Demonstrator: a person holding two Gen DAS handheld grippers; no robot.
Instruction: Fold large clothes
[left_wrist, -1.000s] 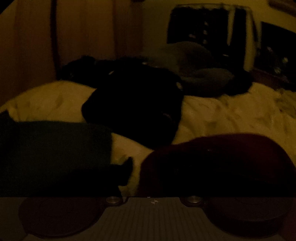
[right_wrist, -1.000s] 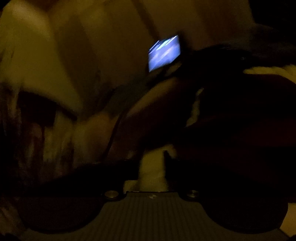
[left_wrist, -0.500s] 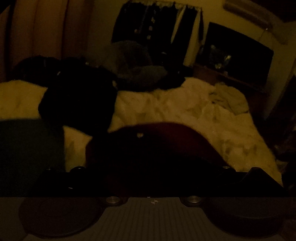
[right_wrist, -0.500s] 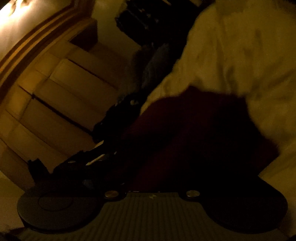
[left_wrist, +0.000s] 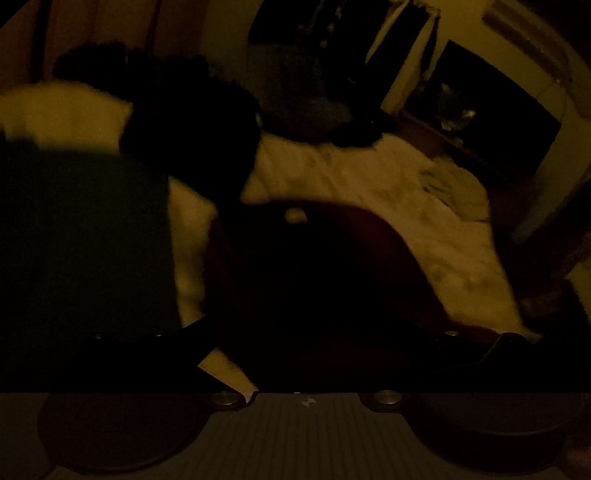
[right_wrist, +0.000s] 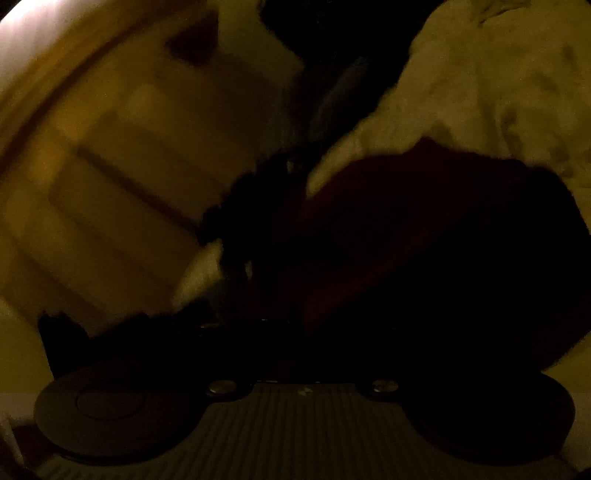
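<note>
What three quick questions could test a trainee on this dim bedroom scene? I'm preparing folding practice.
1. True or false: the dark red garment lies on the pale bedcover.
2. In the left wrist view, what lies left of the red garment? A) a dark green cloth B) a blue towel C) a wicker basket
3. Fill in: behind the red garment, further up the bed, sits a heap of ____ clothes.

Key: 1 true; 2 A; 3 black. The light is too low to tell whether either gripper holds the garment.
</note>
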